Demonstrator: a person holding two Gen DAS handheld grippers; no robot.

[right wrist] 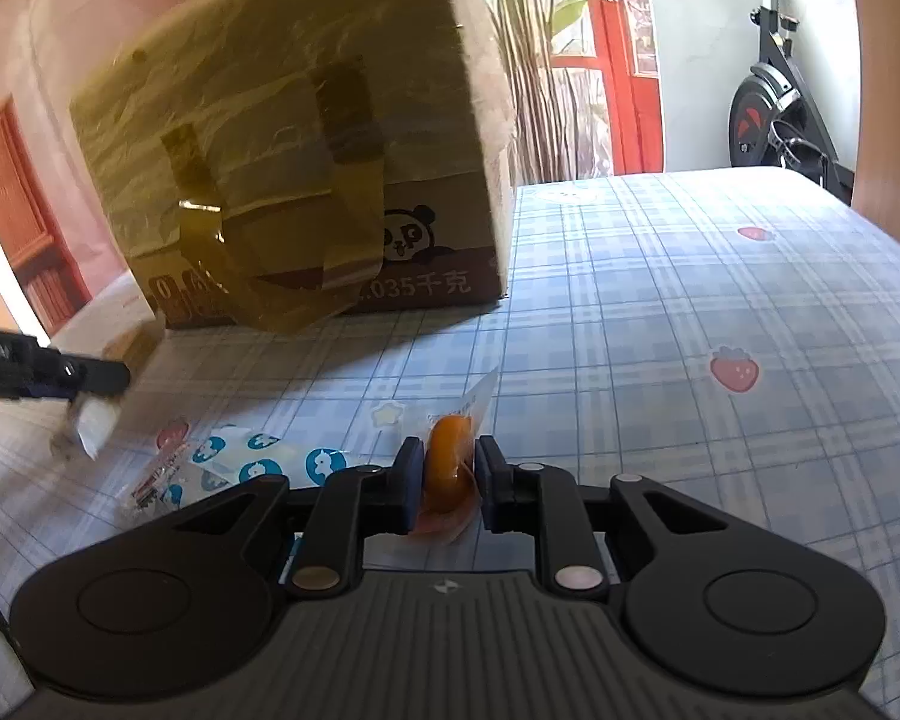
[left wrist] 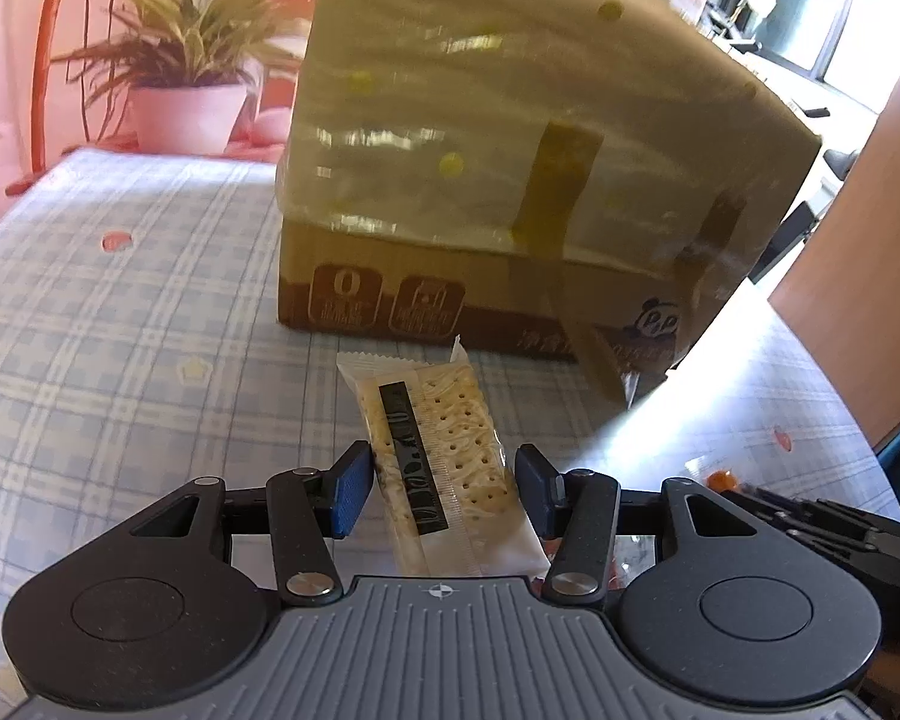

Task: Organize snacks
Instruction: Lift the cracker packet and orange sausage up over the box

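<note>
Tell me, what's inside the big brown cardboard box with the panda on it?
Can't tell. The brown cardboard box has its taped flap facing both cameras, hiding the inside. Only its outside shows.

The tablecloth (right wrist: 720, 276) is a pale blue and white check dotted with red strawberries, filling the right of the frame; the cardboard box (left wrist: 510, 138) at upper centre is tan with brown printed panels and a black-and-white panda. The cracker packet (left wrist: 444, 456) at lower centre is cream with a black stripe, the wrapped snack (right wrist: 447, 468) orange, and a white wrapper with blue figures (right wrist: 258, 462) lies lower left
</note>
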